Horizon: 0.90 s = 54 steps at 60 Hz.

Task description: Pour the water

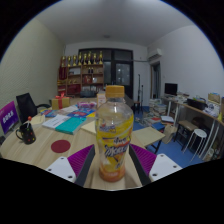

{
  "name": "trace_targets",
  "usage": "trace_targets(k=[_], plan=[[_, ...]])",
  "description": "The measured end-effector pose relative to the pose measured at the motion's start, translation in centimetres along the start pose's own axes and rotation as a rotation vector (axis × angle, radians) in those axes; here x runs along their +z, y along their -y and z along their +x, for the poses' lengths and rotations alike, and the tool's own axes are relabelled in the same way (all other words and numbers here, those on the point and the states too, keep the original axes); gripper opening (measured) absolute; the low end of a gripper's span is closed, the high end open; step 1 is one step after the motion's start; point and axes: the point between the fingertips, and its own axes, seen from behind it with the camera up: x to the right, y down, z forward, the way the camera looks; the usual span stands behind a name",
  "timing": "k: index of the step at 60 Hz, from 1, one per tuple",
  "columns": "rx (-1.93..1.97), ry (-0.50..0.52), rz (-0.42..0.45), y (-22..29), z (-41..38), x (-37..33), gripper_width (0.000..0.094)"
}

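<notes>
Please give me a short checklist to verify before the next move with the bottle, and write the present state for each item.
1. Bottle is between the fingers: ok, it sits centred between the two pads.
2. Both fingers press on the bottle: ok, the gripper looks shut on it.
3. Bottle is upright: ok, no tilt visible.
4. Cap is removed for pouring: not ok, the yellow cap looks still on.
5. Receiving vessel is found: cannot tell; a dark mug stands on the table, far to one side.
6. Path ahead over the table: cannot tell, the bottle hides it.
</notes>
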Motion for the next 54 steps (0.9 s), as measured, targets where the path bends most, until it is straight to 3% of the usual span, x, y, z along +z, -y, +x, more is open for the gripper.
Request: trace_targets(k=[7,10,11,20,27,31,36,46,54], plan=[[-0.024,-0.022,0.076,1.9,0.9,1.9,0.0744],[-0.014,-0.016,0.069,1.7,0.7,2.6,0.0524],[-0.007,-0.021,0.065,1.7,0.2,2.7,0.0495],[0.015,-0.059,0.093,1.6,-0.4,3.5,0.0463],[0.032,-0.067,-0.01,1.6,0.7,2.6,0.0395],[-0.021,-0.074,-0.023,2.8,-1.3,3.1,0.0346],[-0.183,-0.092,0.009,8.7,-2.3,1.2,0.0345],[-0.678,-0.136,0.075,19.1,-12.5,0.6,0.0344],[-1.216,-0.165,0.057,19.4,-22.7,2.5,0.0341]])
